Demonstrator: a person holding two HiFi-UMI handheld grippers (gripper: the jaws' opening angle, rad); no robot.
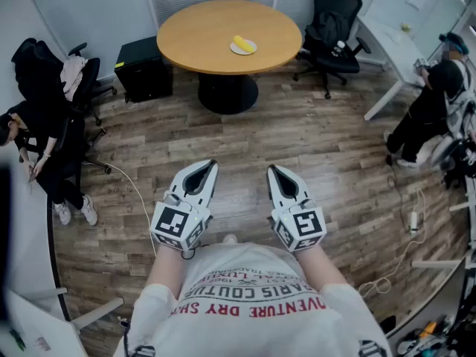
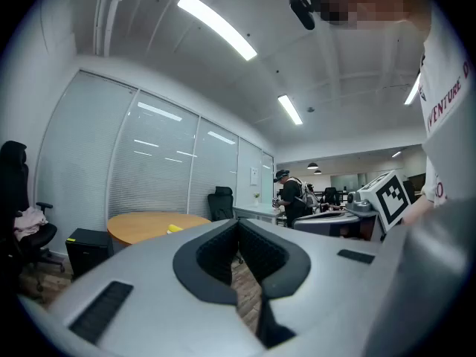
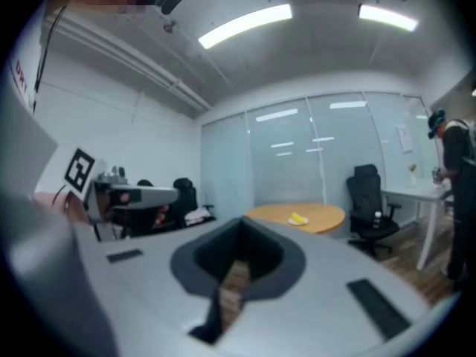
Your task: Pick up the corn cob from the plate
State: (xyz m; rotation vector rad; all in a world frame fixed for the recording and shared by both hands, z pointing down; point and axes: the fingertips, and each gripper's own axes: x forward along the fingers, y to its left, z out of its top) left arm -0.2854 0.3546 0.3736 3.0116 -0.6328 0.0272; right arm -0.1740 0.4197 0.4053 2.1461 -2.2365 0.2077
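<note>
A yellow corn cob (image 1: 242,42) lies on a small white plate (image 1: 245,50) on a round wooden table (image 1: 201,39) far across the room. The left gripper view shows the corn cob (image 2: 174,229) as a small yellow spot, and in the right gripper view the corn cob (image 3: 299,218) is just as distant. Close to my body, over the wooden floor, my left gripper (image 1: 211,163) and right gripper (image 1: 272,169) sit side by side. Both point toward the table. Each has its jaws together and holds nothing.
Black office chairs (image 1: 333,21) stand right of the table and a black cabinet (image 1: 143,69) left of it. A seated person (image 1: 44,147) is at the left, another person (image 1: 435,103) by a white desk (image 1: 394,47) at the right. Cables (image 1: 405,229) trail over the floor.
</note>
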